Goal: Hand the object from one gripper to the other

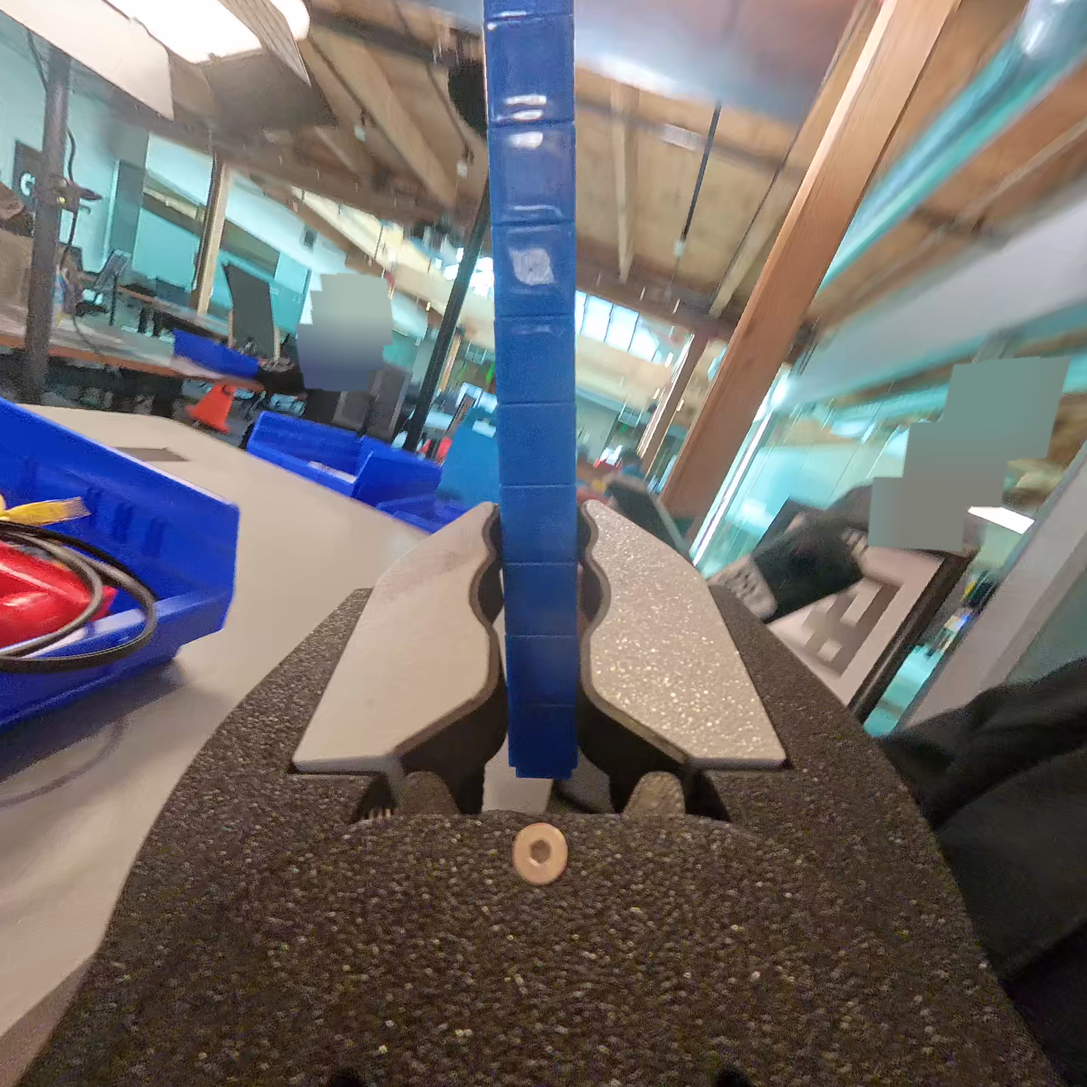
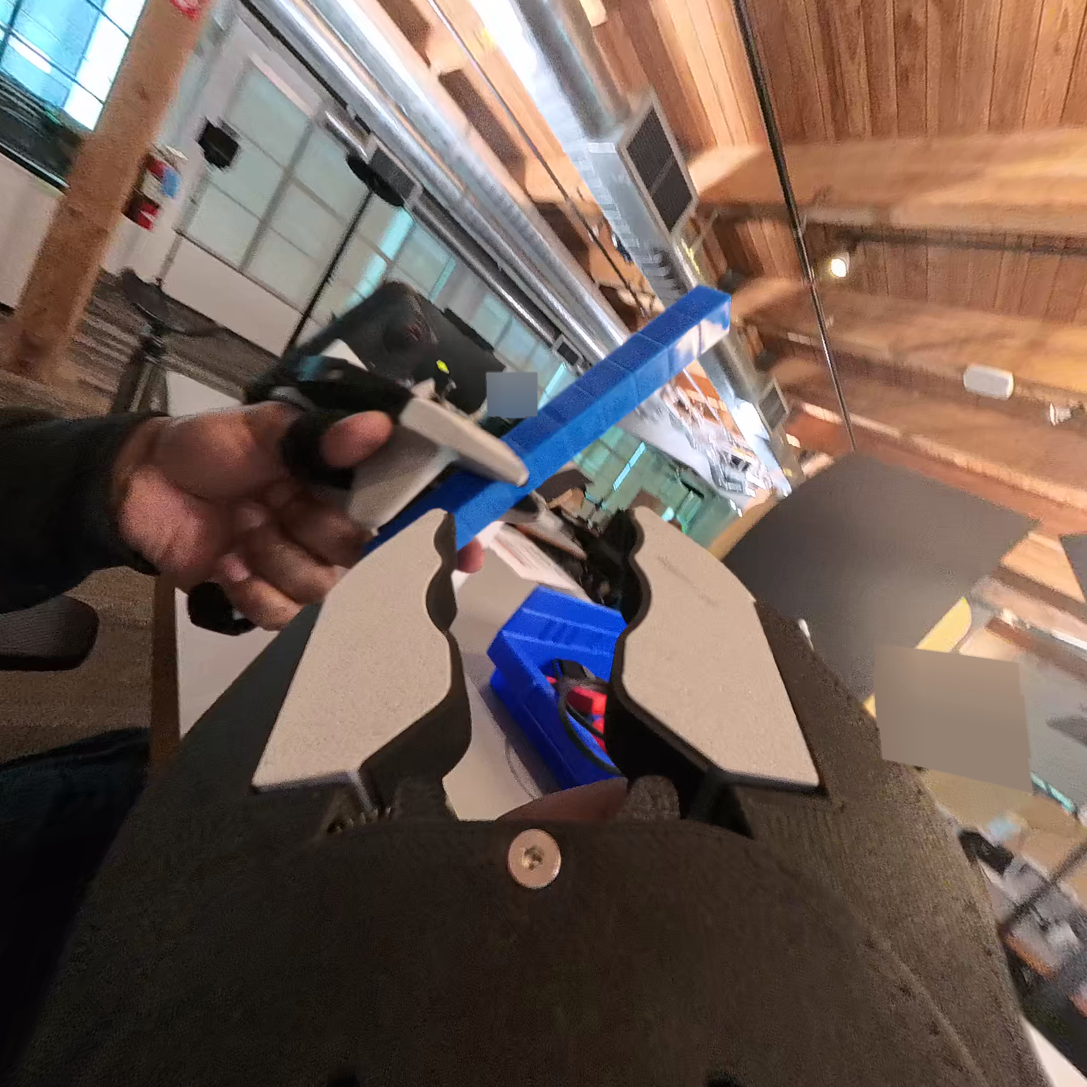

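Blue segmented rod [image 1: 534, 364] clamped low in the left hand-held gripper [image 1: 535, 529], raised above the counter [image 1: 306, 529].
Right hand-held gripper [image 2: 544, 529] gapes empty, off-line; closing now would likely miss, or lever the rod loose.

Right gripper [image 2: 541, 529] jaws apart, left gripper [image 2: 500, 476] beyond clamping blue segmented bar [image 2: 594, 406], hand [image 2: 235, 506]

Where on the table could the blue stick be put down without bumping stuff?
Bare grey table lies between the near blue bin and the far blue bins. The near bin is crowded with a red thing and black cable. The left tool holds the blue stick.
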A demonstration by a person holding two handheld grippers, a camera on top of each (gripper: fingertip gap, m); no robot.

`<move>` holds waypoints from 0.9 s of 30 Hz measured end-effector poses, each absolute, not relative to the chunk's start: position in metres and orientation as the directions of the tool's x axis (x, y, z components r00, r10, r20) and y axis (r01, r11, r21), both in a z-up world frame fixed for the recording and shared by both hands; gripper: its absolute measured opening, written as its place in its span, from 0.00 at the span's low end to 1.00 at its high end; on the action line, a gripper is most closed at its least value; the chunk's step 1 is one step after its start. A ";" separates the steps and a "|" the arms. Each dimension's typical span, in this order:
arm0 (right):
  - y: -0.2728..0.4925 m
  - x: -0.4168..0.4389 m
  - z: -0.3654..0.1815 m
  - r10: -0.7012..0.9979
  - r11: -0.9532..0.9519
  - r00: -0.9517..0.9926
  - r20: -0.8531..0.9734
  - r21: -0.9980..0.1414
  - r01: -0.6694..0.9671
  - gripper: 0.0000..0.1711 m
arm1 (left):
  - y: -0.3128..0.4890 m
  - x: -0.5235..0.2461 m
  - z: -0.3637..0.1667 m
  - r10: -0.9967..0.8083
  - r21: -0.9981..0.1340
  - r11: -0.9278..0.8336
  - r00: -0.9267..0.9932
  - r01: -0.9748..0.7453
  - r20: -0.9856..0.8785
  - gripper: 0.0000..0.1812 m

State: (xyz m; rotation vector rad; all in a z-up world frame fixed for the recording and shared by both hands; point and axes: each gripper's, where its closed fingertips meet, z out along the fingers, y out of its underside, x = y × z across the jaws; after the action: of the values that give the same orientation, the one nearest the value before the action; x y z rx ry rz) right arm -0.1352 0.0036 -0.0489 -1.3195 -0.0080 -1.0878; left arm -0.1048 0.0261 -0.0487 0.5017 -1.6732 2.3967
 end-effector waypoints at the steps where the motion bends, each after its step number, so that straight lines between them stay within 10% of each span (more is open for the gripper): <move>1: 0.008 -0.137 -0.052 -0.616 -0.120 0.545 0.568 -0.753 0.647 0.31 | 0.030 -0.105 -0.042 -0.005 -0.835 -0.408 -0.914 -0.369 0.406 0.13; 7: 0.041 -0.134 -0.089 -0.542 -0.263 0.478 0.691 -0.680 0.684 0.35 | 0.035 -0.113 -0.023 0.210 -0.657 -0.555 -0.850 -0.510 0.483 0.13; 27: 0.022 -0.131 -0.067 -0.691 -0.302 0.259 0.675 -0.595 0.745 0.17 | 0.008 -0.117 -0.046 0.267 -0.595 -0.535 -0.789 -0.599 0.554 0.13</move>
State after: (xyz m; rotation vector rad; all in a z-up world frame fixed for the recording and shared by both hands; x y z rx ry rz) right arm -0.1306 0.0219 -0.0675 -1.2344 -0.0586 -1.4157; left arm -0.1172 0.0078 -0.0456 0.5506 -1.1129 2.3159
